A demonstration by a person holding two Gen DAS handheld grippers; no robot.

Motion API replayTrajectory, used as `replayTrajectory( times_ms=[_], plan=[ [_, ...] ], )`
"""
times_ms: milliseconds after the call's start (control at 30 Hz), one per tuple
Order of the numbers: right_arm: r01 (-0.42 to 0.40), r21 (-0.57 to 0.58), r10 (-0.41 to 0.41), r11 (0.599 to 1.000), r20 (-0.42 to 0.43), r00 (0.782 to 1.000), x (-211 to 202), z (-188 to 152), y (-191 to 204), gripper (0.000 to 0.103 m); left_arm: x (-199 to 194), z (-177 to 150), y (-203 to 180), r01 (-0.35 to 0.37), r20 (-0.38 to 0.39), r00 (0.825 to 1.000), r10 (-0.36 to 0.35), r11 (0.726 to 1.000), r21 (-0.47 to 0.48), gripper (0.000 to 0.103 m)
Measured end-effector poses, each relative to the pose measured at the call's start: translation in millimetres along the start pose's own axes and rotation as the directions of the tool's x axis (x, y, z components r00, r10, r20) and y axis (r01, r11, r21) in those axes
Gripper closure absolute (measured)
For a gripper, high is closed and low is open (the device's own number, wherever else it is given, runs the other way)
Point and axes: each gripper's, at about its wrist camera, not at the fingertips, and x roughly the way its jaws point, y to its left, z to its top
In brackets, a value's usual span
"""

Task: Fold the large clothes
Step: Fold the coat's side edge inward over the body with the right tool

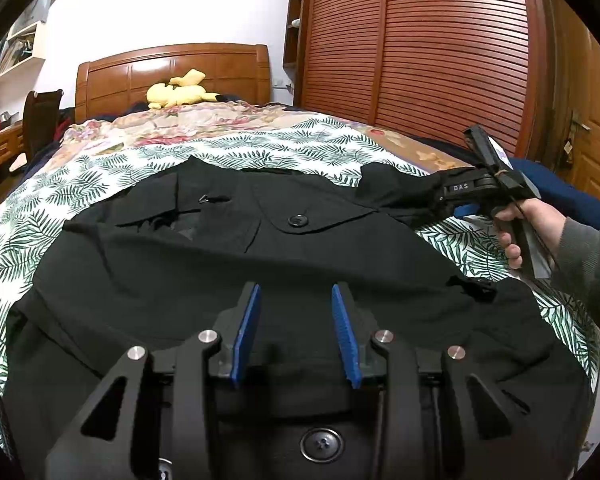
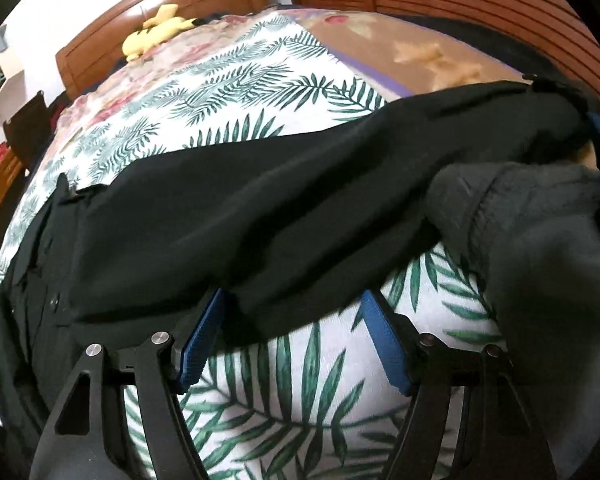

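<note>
A large black coat (image 1: 228, 256) with buttons lies spread on the leaf-print bedspread (image 1: 60, 184). My left gripper (image 1: 296, 292) hovers open just over the coat's middle, nothing between its blue pads. My right gripper (image 1: 440, 196) is at the coat's right side by the sleeve (image 1: 396, 190). In the right wrist view the gripper (image 2: 294, 296) is open, and the black sleeve (image 2: 260, 208) drapes across and between its blue pads, lifted off the bed.
A yellow plush toy (image 1: 180, 92) lies by the wooden headboard (image 1: 172, 72). A slatted wooden wardrobe (image 1: 420, 48) stands at the right. A desk with a chair (image 1: 40, 120) is at the left. A grey sleeve cuff (image 2: 540, 240) is at the right.
</note>
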Motion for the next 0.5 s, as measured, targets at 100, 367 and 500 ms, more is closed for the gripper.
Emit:
replayTrajectory(
  times_ms=[100, 367, 500],
  plan=[
    [-0.019, 0.037, 0.019, 0.999, -0.013, 1.0, 6.0, 8.0, -4.7, 0.053, -0.3, -0.3, -0.5, -0.001, -0.002, 1.0, 0.001, 1.0, 0.001, 0.068],
    [-0.043, -0.037, 0.045, 0.998, 0.044, 0.998, -17.1, 29.6, 24.6, 0.098, 1.5, -0.5, -2.1, -0.005, -0.01, 1.0, 0.005, 1.0, 0.007, 0.068],
    [-0.114, -0.163, 0.135, 0.98, 0.126, 0.983, -58.3, 29.7, 67.9, 0.099, 1.8, -0.3, -2.4, -0.007, -0.011, 1.0, 0.007, 1.0, 0.008, 0.068]
  ],
)
